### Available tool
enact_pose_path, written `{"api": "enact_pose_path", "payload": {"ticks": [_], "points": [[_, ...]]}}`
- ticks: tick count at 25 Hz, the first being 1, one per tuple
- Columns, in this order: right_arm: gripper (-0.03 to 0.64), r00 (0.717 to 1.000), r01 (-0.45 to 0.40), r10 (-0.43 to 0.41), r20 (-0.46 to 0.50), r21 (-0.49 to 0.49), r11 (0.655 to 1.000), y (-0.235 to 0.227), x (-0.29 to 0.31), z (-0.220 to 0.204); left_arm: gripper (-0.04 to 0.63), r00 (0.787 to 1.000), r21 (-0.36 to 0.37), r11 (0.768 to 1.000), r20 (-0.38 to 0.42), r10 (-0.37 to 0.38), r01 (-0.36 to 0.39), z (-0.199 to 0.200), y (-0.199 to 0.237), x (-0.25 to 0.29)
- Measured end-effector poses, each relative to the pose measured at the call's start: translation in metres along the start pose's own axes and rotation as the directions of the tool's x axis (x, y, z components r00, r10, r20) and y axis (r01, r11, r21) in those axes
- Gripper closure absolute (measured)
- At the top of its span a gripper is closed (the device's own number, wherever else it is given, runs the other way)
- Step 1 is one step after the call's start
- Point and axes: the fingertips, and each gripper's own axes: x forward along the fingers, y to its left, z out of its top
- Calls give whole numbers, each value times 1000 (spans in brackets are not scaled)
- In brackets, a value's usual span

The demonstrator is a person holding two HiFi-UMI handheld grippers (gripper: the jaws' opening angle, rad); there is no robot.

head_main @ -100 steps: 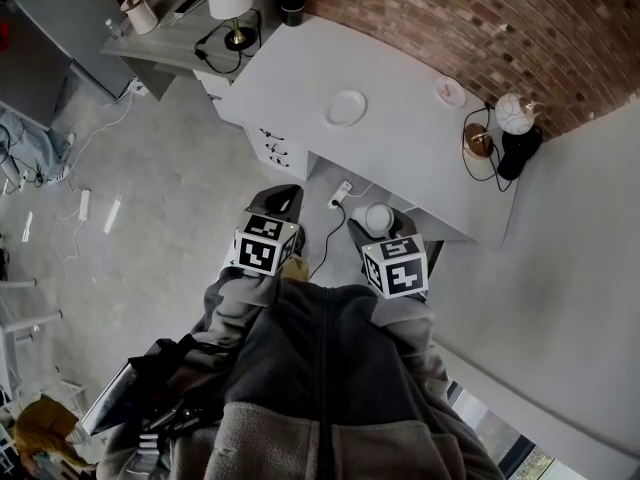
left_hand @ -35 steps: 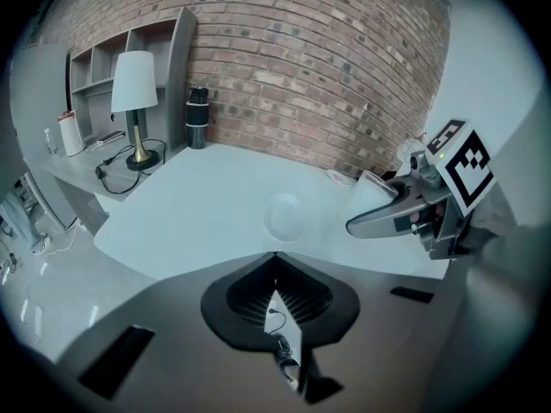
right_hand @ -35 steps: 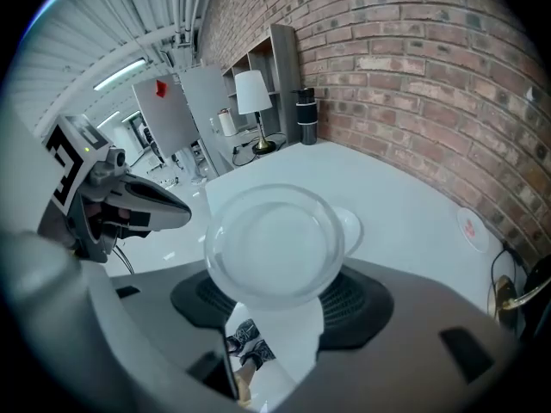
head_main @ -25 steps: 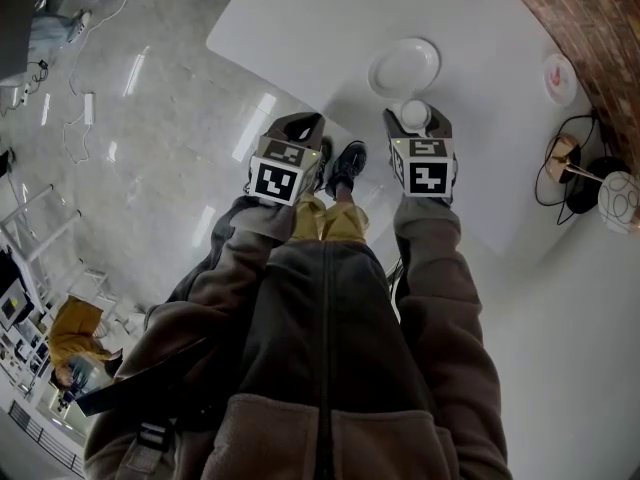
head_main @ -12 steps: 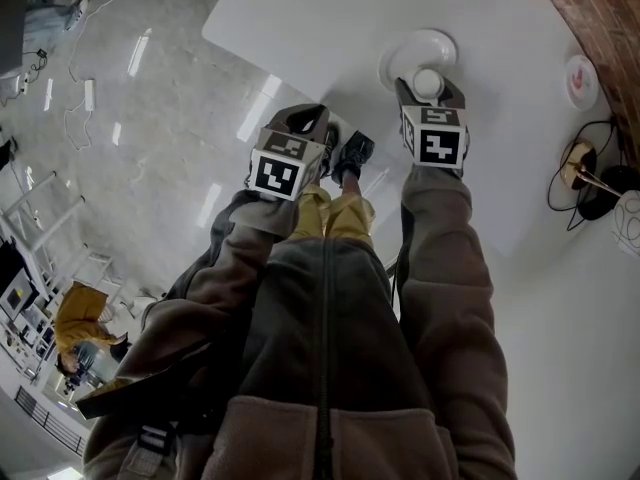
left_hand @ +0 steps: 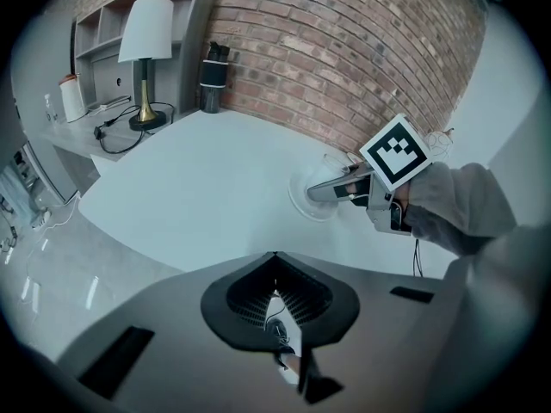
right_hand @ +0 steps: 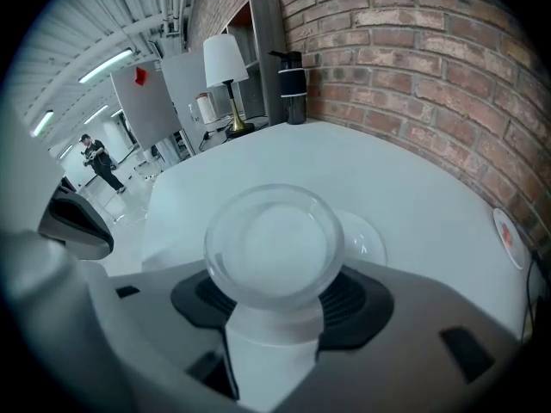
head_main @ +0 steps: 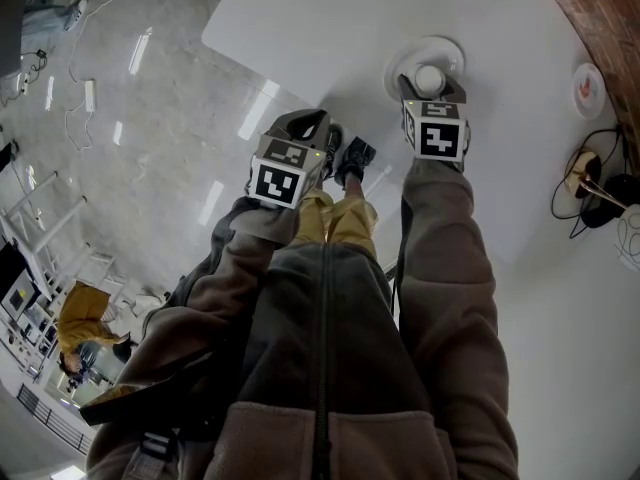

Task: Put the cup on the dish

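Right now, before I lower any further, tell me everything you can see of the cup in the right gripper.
The cup is a small round tumbler that looks like clear glass or plastic, with a thick rim and apparently nothing in it. It stands upright, mouth up, clamped at its sides between the jaws of the right gripper. It is over the white dish on the white table. Whether its base touches the dish cannot be told.
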Motion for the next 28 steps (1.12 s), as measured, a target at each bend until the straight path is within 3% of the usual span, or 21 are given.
{"api": "enact_pose_path", "payload": {"ticks": [15,16,17,19,22,26,28], "points": [[360,1000,10,-9,24,-27,1000,0,7,-7,591,1000,1,1000,-7,0,0,-5,6,-2],[346,999,5,-5,32,-20,1000,1,6,-7,589,1000,5,1000,-4,-2,2,-4,5,-3],[290,999,-1,1,42,-13,1000,2,4,-6,591,1000,9,1000,0,-3,3,-3,5,-5],[269,998,-14,14,64,-6,1000,6,-4,-2,591,1000,13,1000,8,-1,1,-1,6,-10],[265,995,4,-5,98,12,1000,9,-32,0,591,999,6,1000,34,19,-19,7,10,-22],[268,981,83,-96,168,82,993,6,-98,1,591,991,-15,998,115,61,-60,32,10,-48],[339,972,112,-131,196,106,988,9,-135,3,589,985,-14,998,162,66,-65,51,3,-65]]}}
